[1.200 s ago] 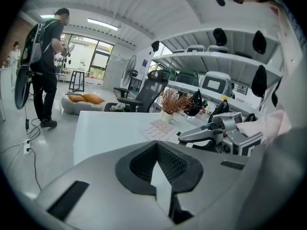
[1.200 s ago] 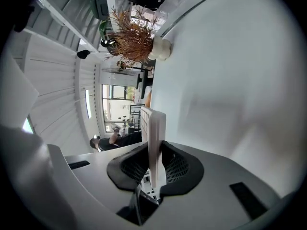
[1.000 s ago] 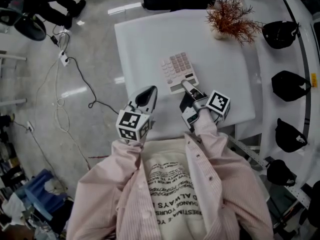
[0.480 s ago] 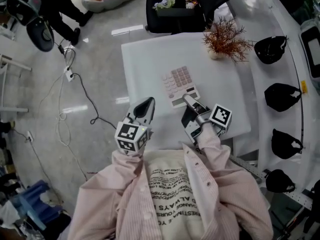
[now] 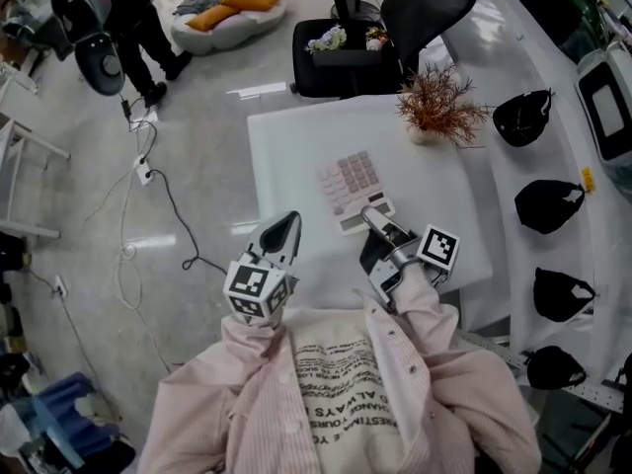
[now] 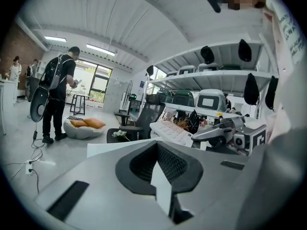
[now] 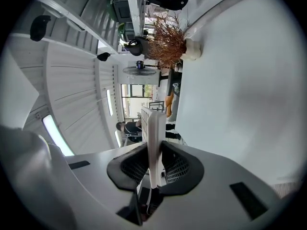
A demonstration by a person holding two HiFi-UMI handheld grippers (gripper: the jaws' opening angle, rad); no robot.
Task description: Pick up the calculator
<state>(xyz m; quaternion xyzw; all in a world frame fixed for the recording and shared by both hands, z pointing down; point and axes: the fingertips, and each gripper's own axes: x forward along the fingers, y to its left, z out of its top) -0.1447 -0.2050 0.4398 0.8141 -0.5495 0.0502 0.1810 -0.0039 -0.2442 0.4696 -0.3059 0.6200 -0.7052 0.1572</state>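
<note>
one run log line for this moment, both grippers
right gripper: shut on calculator near edge | calculator: held over white table | left gripper: shut, empty

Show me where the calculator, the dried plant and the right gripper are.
calculator (image 5: 348, 179), head view, on its keypad.
dried plant (image 5: 440, 101), head view, on its reddish branches.
right gripper (image 5: 368, 215), head view, between its fingers at the calculator's near edge.

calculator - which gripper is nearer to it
Right. The right gripper is clamped on the calculator's near edge; the left gripper is apart from it, off to its left.
</note>
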